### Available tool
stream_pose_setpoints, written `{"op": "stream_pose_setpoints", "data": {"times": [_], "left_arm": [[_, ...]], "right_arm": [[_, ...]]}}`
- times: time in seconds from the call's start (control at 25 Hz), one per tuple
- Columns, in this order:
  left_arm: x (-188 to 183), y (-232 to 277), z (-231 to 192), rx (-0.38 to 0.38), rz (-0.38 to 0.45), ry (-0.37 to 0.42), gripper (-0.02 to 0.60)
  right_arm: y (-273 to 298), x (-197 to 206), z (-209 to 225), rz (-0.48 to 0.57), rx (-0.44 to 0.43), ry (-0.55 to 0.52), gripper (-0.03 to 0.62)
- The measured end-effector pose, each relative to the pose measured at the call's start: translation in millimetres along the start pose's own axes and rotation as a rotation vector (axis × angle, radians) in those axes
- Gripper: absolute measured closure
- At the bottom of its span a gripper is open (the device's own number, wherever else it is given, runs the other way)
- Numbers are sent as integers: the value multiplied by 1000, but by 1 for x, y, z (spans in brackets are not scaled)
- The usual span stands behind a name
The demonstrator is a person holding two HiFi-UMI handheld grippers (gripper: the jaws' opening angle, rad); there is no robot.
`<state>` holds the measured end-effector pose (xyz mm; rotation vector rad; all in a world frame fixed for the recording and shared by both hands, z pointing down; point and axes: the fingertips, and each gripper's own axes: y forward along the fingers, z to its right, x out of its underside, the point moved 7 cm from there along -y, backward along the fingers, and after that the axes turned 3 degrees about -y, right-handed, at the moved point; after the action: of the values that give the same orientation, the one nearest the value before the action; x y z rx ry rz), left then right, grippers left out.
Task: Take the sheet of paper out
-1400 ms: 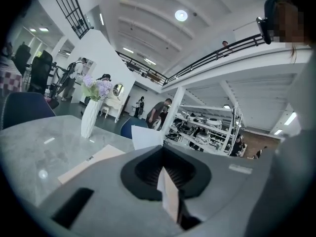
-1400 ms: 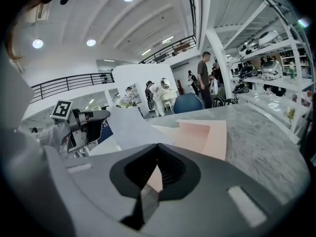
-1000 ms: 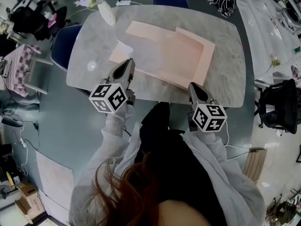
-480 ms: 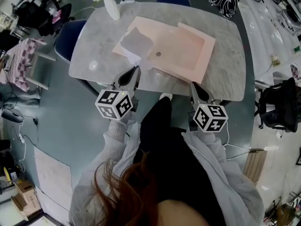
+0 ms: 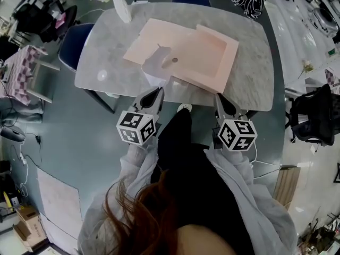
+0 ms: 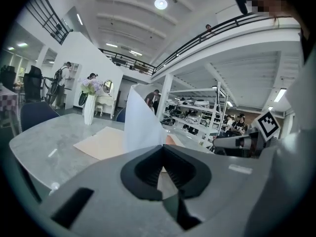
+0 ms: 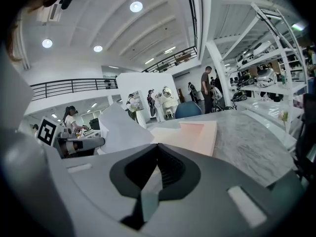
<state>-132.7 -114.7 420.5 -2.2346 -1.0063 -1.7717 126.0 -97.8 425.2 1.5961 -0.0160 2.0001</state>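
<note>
A person's left hand-held gripper [image 5: 155, 93] is closed on the near edge of a white sheet [image 5: 155, 64]. Its jaws are pressed together on the paper, which stands up from the tips and leans over the near left part of a pink folder [image 5: 196, 52]. In the left gripper view the sheet rises straight from the point where the jaws meet. The right hand-held gripper [image 5: 219, 97] also has its jaws together, with the tips at the folder's near right corner. Whether they pinch the folder's edge cannot be told. Both tools point away from the person, the left just short of the folder's near edge. The folder lies flat on a grey marbled counter [image 5: 106, 62], with a second pink layer over its right half. Beyond the folder's far left corner, a white vase [image 5: 123, 9] of pale flowers stands at the counter's far edge.
</note>
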Motion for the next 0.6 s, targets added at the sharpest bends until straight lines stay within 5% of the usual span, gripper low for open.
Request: {"op": "stream_pose_setpoints", "data": {"times": [0.6], "left_arm": [[29, -3, 14, 46, -66, -24, 574]], "right_arm": [[-8, 6, -6, -2, -10, -34, 586]]}}
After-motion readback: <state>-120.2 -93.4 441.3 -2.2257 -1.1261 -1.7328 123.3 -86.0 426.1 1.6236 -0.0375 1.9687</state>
